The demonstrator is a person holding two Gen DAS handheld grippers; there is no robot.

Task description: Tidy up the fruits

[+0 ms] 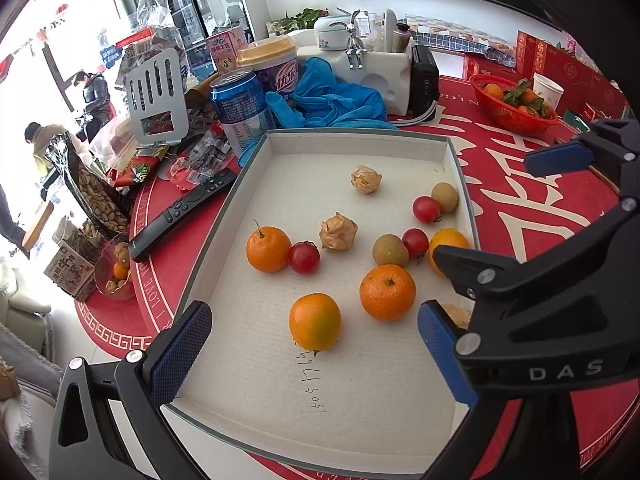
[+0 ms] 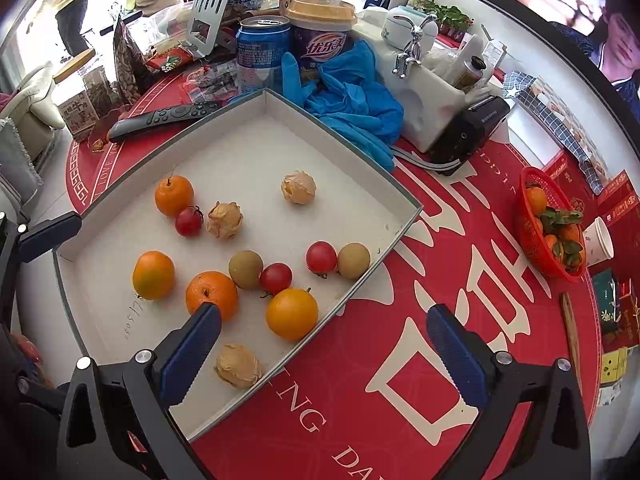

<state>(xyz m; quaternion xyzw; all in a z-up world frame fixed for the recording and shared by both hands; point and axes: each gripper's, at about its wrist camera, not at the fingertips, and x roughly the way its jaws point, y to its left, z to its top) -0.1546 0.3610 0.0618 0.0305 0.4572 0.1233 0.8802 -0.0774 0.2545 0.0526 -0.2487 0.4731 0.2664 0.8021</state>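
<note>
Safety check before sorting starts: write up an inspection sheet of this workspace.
Surface: red printed tablecloth.
Job's things: white tray with four oranges, three small red tomatoes, two brown round fruits, three papery husk fruits; red basket of oranges apart.
Clutter: blue can, purple tub, blue gloves, remote, snack bags.
Tongs: left tongs open over the tray; right tongs open at its edge.
Cables: grey strap by the black device.
Surroundings: people at the far left; a wall screen.

Red tablecloth [image 2: 420, 264] carries tray [image 2: 248, 148], can [image 2: 262, 52], basket [image 2: 532, 240]
</note>
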